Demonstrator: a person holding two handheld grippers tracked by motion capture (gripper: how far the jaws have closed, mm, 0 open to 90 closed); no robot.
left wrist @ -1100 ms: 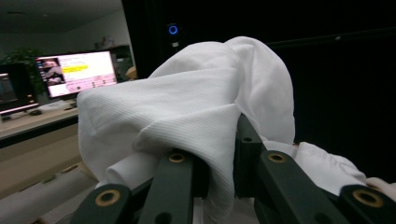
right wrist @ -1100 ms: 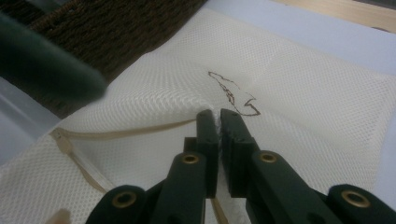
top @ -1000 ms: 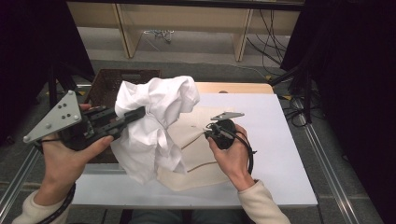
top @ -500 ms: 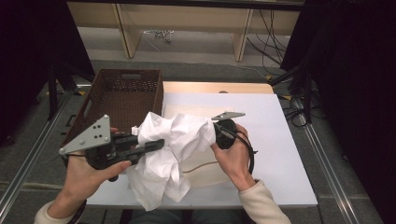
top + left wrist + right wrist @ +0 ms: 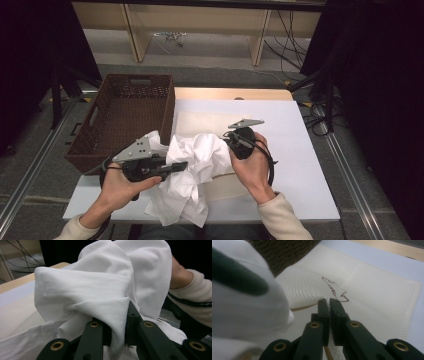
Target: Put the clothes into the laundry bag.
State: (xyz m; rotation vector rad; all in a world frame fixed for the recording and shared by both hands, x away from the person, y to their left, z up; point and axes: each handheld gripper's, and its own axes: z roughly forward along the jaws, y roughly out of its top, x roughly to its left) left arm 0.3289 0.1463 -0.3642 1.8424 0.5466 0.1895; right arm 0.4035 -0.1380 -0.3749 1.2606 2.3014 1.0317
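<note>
White rectangular table [image 5: 310, 150] with a pale wooden far edge, centre of the frame. On it: cream mesh mat [image 5: 200, 122] at centre; crumpled white cloth [image 5: 192, 172] lower centre, partly overlying the mat.

Overhead light falls evenly on the white table [image 5: 305, 150]; surroundings beyond the table sink into near-black, and the wicker basket [image 5: 125, 120] beside it reads dim. The white cloth [image 5: 100, 290] is bright, without glare, its weave sharp. In the right gripper view, cloth nearest the lens blurs heavily.
</note>
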